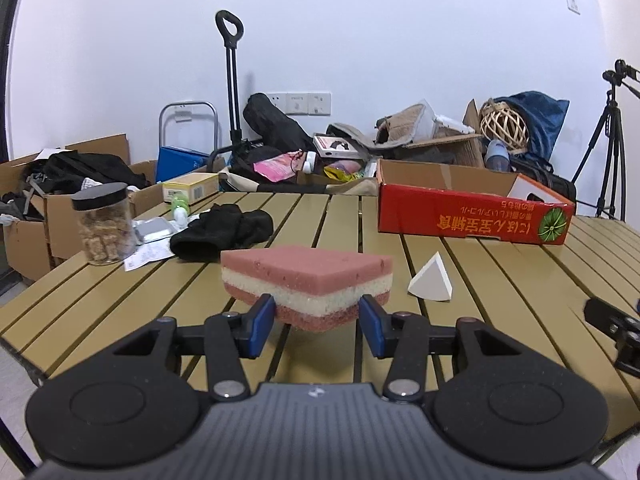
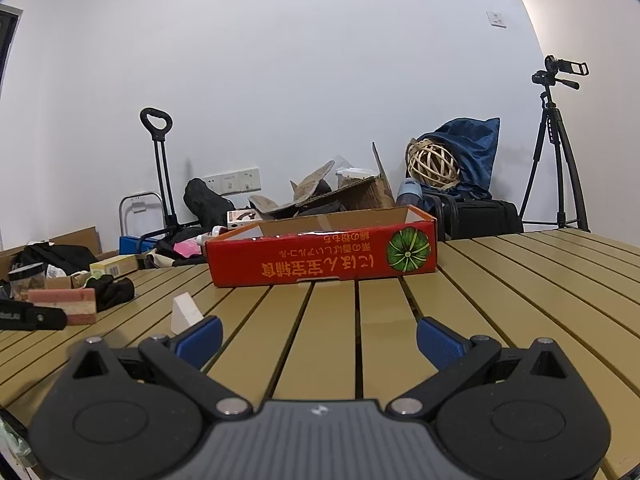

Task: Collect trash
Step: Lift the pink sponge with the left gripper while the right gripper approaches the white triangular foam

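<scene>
A layered pink and white sponge [image 1: 306, 276] hangs just over the slatted table [image 1: 500, 280], one corner toward me. My left gripper [image 1: 318, 320] is shut on that corner, its blue pads pressing both sides. In the right wrist view the sponge [image 2: 64, 300] shows at the far left with the left gripper [image 2: 32, 316] on it. A white foam wedge [image 1: 430, 282] lies to the sponge's right. An open red cardboard box [image 1: 472, 216] stands behind it. My right gripper [image 2: 320, 340] is open over bare slats, nothing between its fingers, facing the red box [image 2: 320, 256] with the wedge [image 2: 184, 310] just left of it.
On the table's left stand a clear jar with a black lid [image 1: 105, 228], a black cloth [image 1: 222, 230], a paper slip and a yellow box [image 1: 191, 190]. Cardboard boxes, bags and a trolley crowd the floor behind. A tripod [image 2: 556, 152] stands at the right.
</scene>
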The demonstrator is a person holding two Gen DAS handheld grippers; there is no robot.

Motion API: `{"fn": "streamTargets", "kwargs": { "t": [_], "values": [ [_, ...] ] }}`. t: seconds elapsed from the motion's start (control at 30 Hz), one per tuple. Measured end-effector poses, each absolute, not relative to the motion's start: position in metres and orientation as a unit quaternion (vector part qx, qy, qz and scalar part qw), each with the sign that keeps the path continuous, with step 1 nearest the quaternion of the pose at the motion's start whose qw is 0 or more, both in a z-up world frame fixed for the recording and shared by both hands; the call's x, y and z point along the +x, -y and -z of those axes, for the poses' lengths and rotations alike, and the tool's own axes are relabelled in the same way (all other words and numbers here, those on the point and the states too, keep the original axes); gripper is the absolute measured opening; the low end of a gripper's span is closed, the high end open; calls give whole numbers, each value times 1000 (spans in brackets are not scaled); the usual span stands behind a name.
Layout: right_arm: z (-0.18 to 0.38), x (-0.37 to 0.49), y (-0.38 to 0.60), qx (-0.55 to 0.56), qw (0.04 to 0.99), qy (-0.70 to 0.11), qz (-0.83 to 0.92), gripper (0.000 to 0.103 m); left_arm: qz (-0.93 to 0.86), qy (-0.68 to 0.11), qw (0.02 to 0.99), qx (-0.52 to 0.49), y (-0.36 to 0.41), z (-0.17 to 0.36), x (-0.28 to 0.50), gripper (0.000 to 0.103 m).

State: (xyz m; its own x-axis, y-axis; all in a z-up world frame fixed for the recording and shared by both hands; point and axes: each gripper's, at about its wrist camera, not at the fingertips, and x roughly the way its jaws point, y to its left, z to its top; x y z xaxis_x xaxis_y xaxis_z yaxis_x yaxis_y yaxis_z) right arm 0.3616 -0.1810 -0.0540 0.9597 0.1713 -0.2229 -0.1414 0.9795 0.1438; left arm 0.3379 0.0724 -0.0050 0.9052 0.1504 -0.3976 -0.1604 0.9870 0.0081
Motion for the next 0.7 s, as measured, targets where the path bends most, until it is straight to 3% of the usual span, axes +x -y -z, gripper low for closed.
{"fn": "streamTargets", "kwargs": {
  "t": [0.7],
  "values": [
    [60,351,155,30,985,-127,-109,103,-82,-196,977,-10,-80,7,304,43]
  ]
}}
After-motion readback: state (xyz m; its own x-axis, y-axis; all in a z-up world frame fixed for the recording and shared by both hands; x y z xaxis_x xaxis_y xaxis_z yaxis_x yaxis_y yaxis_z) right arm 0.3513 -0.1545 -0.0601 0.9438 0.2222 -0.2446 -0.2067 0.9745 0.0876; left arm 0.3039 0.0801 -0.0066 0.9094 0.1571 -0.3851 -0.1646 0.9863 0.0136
